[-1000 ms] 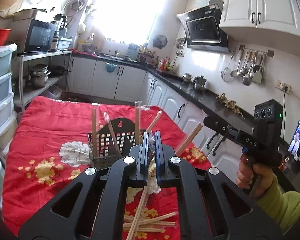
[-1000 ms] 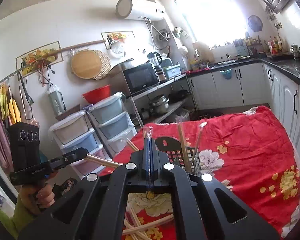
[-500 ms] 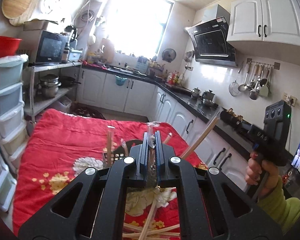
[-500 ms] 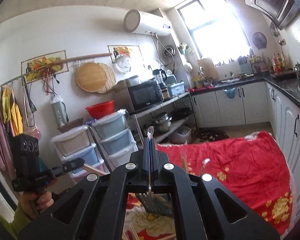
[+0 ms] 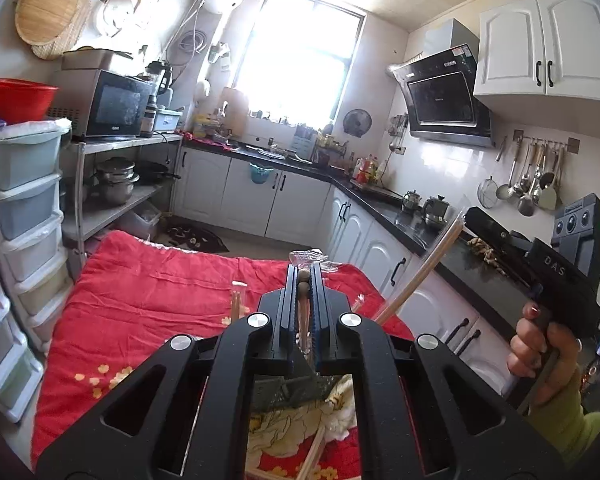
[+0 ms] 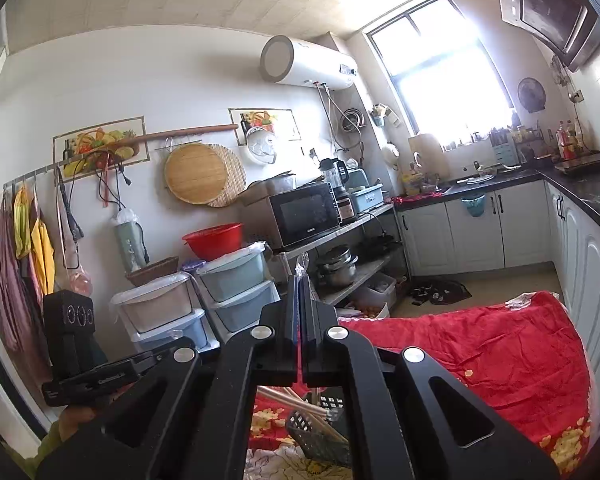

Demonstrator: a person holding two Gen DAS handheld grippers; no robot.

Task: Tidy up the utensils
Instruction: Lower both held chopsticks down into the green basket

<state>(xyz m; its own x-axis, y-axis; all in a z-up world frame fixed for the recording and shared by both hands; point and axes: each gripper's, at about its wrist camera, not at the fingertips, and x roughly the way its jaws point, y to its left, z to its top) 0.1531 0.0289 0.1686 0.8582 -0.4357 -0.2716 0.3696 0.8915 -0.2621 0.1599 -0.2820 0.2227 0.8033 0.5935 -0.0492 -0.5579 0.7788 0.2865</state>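
So I'm holding both grippers up above the black mesh basket [image 6: 320,436] sitting on the red flowered cloth [image 5: 140,312], that's my landmark here. Left of the basket, my left gripper [image 5: 303,280] is pinching a wrapped pair of chopsticks [image 5: 302,312] tight, plastic sleeve poking out past the tips. Right of the basket, my right gripper [image 6: 300,292] is pinching another wrapped pair [image 5: 420,272], squeezed nearly flat on the wrapper, sticks slanting down toward the basket. A few pairs are already leaning in the basket, more are lying on the cloth just in front of it. I'm guessing the trick is keeping the grip firm, tipping each pair upright over the basket, and only then letting go so they drop in
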